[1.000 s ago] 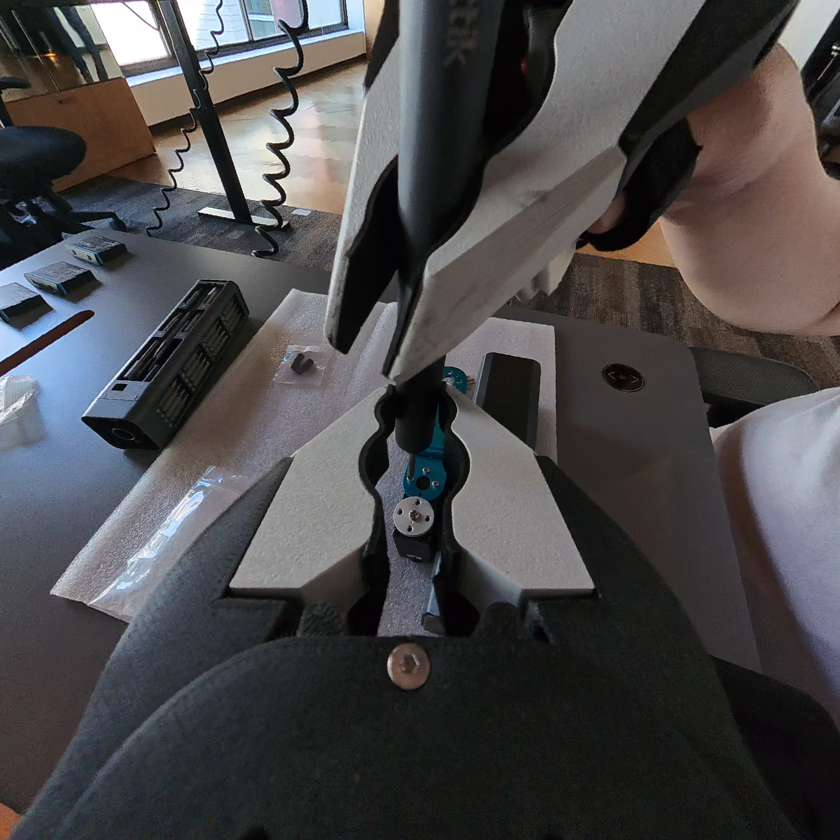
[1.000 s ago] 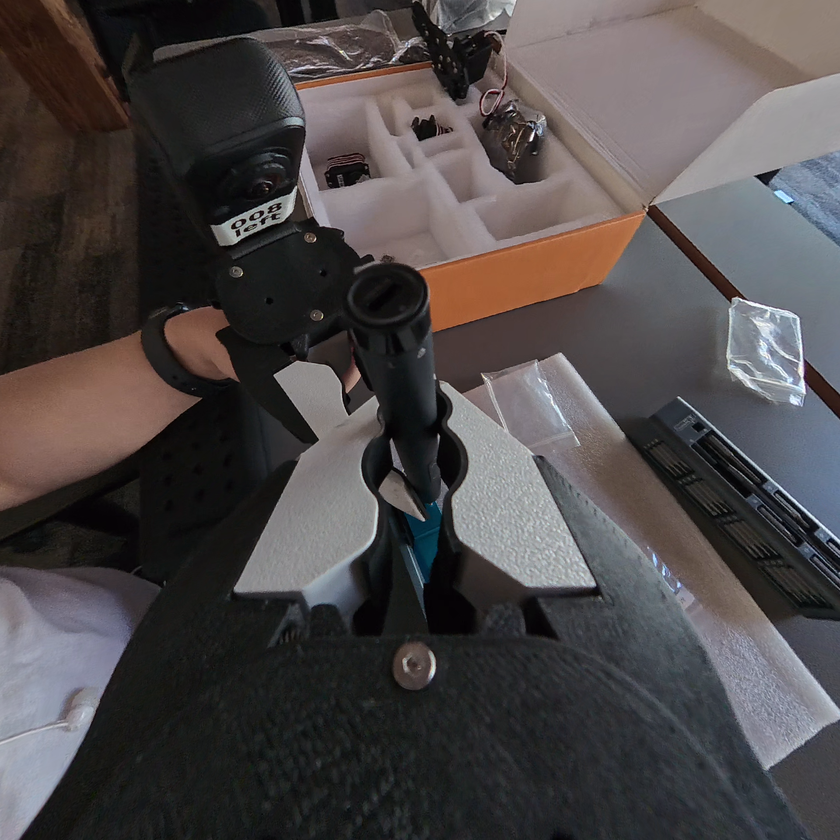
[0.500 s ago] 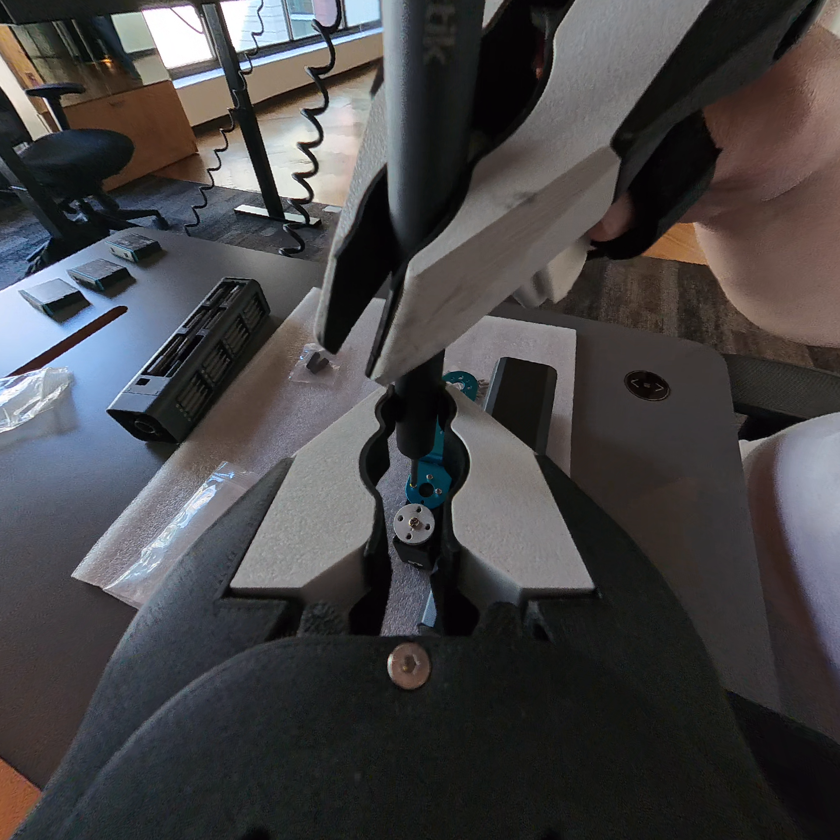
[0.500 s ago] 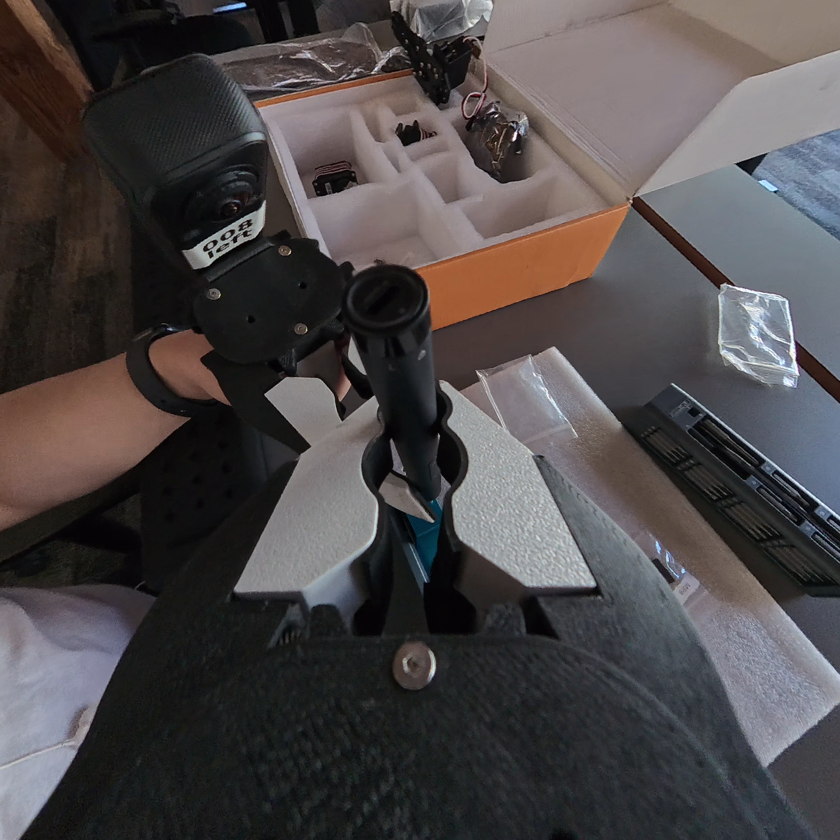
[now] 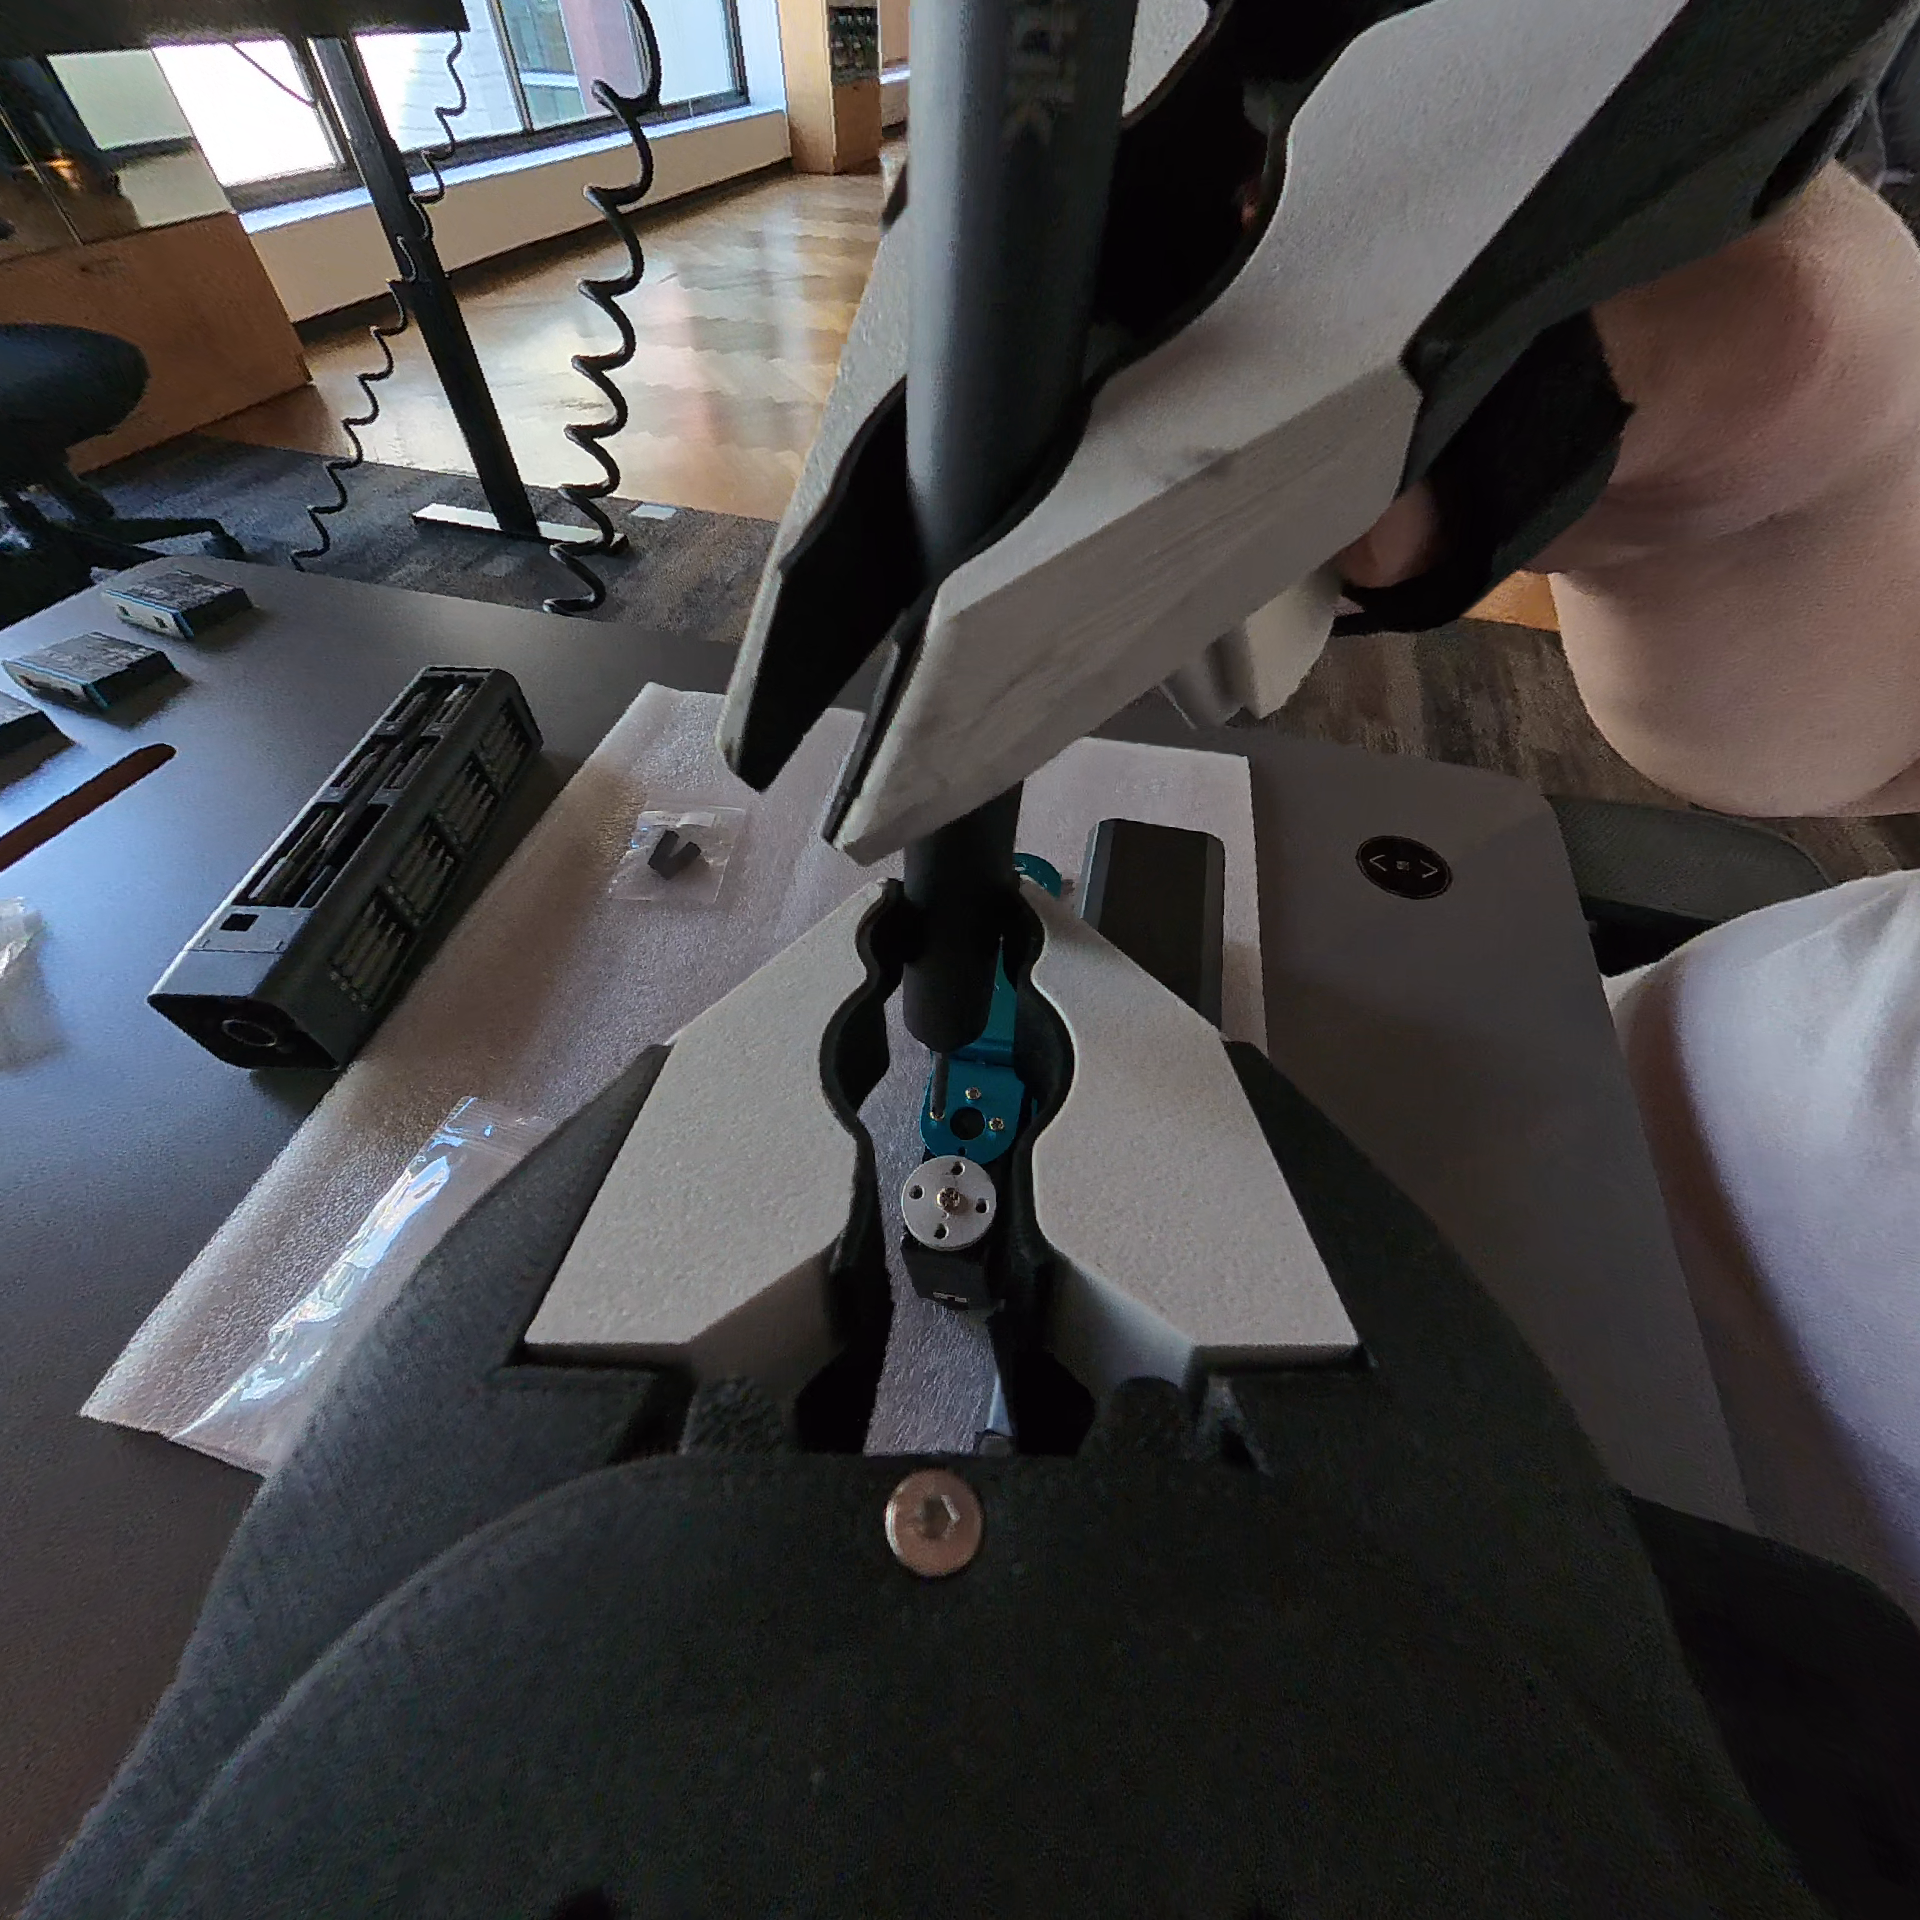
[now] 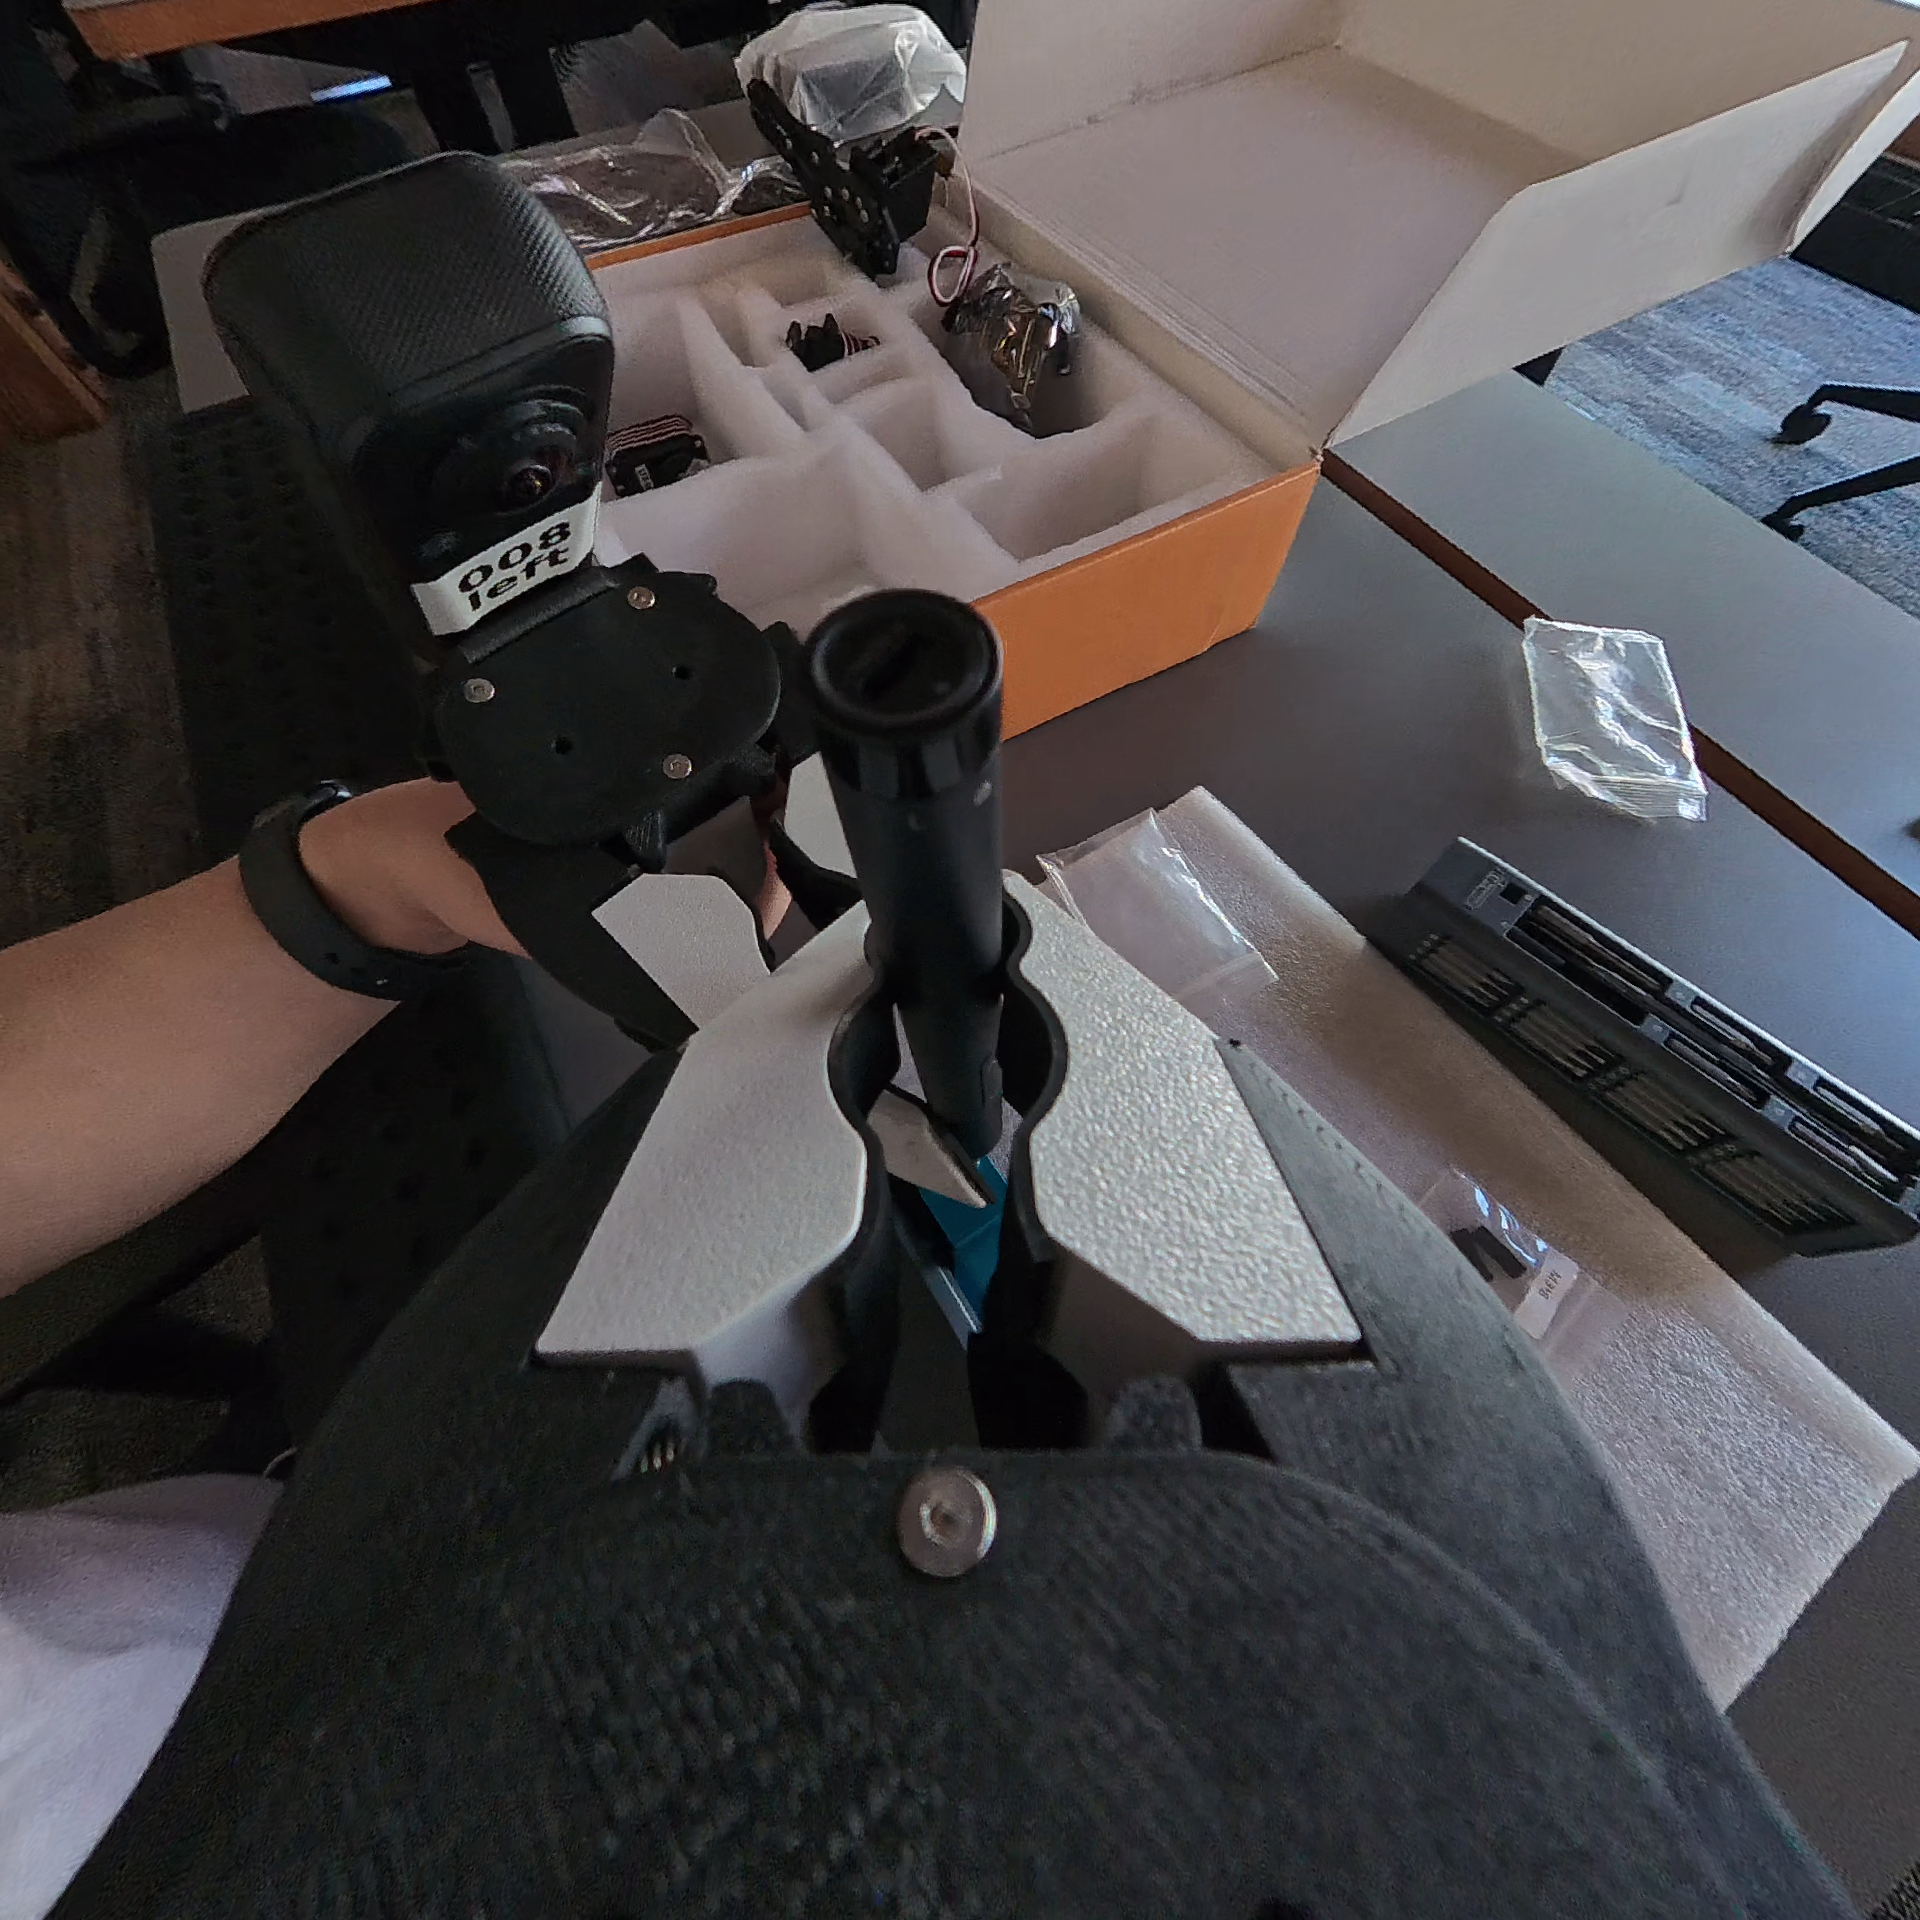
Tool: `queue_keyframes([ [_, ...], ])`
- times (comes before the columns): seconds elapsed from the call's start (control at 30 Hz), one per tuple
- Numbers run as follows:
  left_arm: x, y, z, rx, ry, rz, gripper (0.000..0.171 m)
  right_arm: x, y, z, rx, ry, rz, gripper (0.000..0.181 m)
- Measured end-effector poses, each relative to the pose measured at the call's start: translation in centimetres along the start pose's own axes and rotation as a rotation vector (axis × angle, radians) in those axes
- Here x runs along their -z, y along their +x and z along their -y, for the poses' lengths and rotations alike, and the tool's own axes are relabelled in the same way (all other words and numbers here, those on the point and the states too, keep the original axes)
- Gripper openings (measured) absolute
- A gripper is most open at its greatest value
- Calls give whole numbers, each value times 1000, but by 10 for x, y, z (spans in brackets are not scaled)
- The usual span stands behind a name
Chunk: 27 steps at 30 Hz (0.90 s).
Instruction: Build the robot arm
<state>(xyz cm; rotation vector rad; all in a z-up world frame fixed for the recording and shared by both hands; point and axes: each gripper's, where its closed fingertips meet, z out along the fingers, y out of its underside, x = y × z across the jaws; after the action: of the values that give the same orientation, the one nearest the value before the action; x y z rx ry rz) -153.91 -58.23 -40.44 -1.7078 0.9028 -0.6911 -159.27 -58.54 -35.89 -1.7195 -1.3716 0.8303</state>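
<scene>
My left gripper (image 5: pixel 956 909) is shut on a small black servo (image 5: pixel 951 1273) with a silver round horn (image 5: pixel 948 1203) and a teal bracket (image 5: pixel 971 1122), just above the white foam sheet (image 5: pixel 520 987). My right gripper (image 6: pixel 940 935) is shut on a black screwdriver (image 6: pixel 925 831) and comes down from above in the left wrist view (image 5: pixel 810 800). The screwdriver (image 5: pixel 966 416) stands steeply, its bit on the bracket's left edge. In the right wrist view the left gripper's fingers (image 6: pixel 675 935) reach under the screwdriver, and a strip of the bracket (image 6: pixel 961 1236) shows.
A black bit-set case (image 5: pixel 353 873) lies left of the foam and also shows in the right wrist view (image 6: pixel 1662 1060). A dark flat case (image 5: pixel 1153 914) lies beyond the fingers. Small plastic bags (image 5: pixel 681 847) lie on the foam. An open orange box (image 6: pixel 1143 613) with white foam compartments stands behind. Some 6 cm of space lies between my two pairs of fingers. The left tips stand about 20 cm off the black bit-set case (image 5: pixel 353 873). It is also in sight in the right wrist view (image 6: pixel 1547 968).
Both grippers have shifted a little together and the screwdriver stands more upright. Its bit stays at the teal bracket; both grips are unchanged.
</scene>
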Motion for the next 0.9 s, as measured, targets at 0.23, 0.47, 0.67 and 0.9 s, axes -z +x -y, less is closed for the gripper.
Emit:
queue_keyframes([
  [0.23, -4, -5, 16, 26, 46, 138, 17, 2, 5, 0, -20, 5, 20, 14],
  [0.47, -2, -3, 15, 10, 64, 104, 17, 20, -11, 15, 139, 34, 420, 35],
  [0.67, -2, -1, 15, -4, 66, 84, 17, 31, -16, 10, 392, -66, 591, 26],
  [0.9, -1, -1, 14, 10, 71, 61, 17, 26, -13, 12, 318, -59, 472, 17],
])
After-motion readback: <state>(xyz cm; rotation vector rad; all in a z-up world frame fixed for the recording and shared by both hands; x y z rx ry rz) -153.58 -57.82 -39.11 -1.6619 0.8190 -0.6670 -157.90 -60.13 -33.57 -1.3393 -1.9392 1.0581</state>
